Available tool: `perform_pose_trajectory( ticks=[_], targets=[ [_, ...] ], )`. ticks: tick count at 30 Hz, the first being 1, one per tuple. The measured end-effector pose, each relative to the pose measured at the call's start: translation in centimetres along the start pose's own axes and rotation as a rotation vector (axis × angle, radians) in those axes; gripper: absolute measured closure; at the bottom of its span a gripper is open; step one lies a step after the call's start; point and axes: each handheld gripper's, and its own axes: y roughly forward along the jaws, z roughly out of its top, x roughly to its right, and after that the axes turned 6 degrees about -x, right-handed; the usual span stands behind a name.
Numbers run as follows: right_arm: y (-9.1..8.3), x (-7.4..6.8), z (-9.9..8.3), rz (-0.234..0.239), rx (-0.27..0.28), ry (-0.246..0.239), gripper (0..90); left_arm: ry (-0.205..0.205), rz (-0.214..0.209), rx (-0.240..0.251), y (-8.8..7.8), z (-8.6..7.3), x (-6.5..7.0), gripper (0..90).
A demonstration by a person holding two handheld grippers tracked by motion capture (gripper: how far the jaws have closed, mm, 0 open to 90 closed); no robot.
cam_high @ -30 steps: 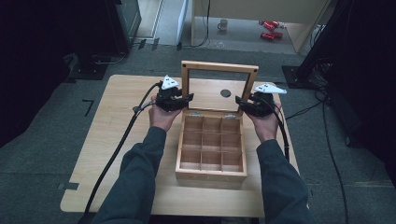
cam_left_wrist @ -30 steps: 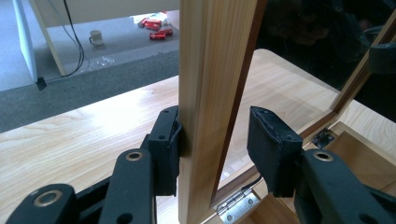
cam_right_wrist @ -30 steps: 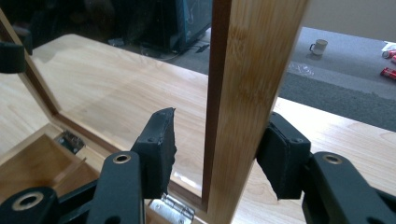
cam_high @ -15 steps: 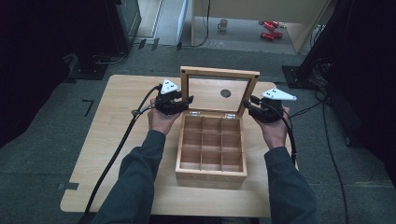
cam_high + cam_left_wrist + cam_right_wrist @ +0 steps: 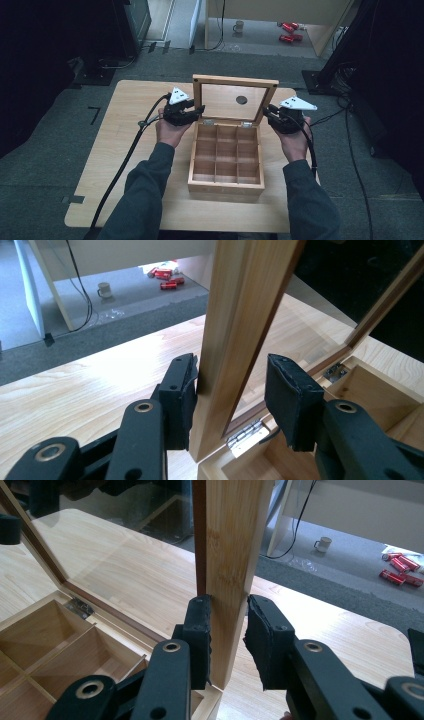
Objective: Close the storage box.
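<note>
Grey carpet is surrounding a light wooden table [image 5: 125, 150], and beyond its far edge a white mug [image 5: 239, 26] and some red cans [image 5: 288, 31] are sitting on the floor. From the high view I am looking down on a wooden box [image 5: 226, 167] standing at the middle of the table, its inside split into a grid of small square compartments. Its lid [image 5: 235, 101], a wooden frame around a clear pane, is standing open and roughly upright at the far side, joined to the box by metal hinges [image 5: 244, 436]. I am holding the left gripper [image 5: 199, 110] at the lid's left edge and the right gripper [image 5: 268, 111] at its right edge, with my forearms in dark sleeves [image 5: 142, 195] coming in from below on either side of the box. In the left gripper view the jaws are standing apart around the lid's side post, one pad touching the wood and the other clear of it. In the right gripper view the jaws are likewise apart around the opposite post, one pad against it and the other just off its face. Black cables [image 5: 125, 167] are trailing from both grippers toward me.
</note>
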Motion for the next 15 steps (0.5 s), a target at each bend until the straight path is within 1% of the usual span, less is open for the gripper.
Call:
perform_pose_trajectory(
  ticks=[3, 5, 7, 8, 11, 15],
  targets=[
    [-0.1, 0.1, -0.1, -0.006, 0.003, 0.01, 71.5, 0.007, 0.007, 0.01, -0.5, -0.1, 0.0, 56.5],
    [-0.2, 0.1, -0.1, -0.007, 0.008, 0.018, 71.4, 0.015, 0.018, 0.02, -1.1, -0.2, -0.1, 59.0],
    [-0.2, 0.1, -0.2, -0.006, 0.011, 0.019, 71.3, 0.014, 0.02, 0.021, -1.3, -0.2, -0.1, 60.1],
    [-0.3, 0.1, -0.2, -0.003, 0.013, 0.022, 71.1, 0.023, 0.022, 0.023, -1.5, -0.1, -0.2, 62.0],
    [-0.3, 0.1, -0.3, -0.002, 0.012, 0.023, 71.1, 0.027, 0.022, 0.023, -1.7, -0.1, -0.1, 63.9],
    [-0.4, -0.2, -0.4, 0.003, 0.013, 0.014, 71.1, 0.037, 0.03, 0.032, -2.3, 0.0, 0.1, 68.7]
  ],
)
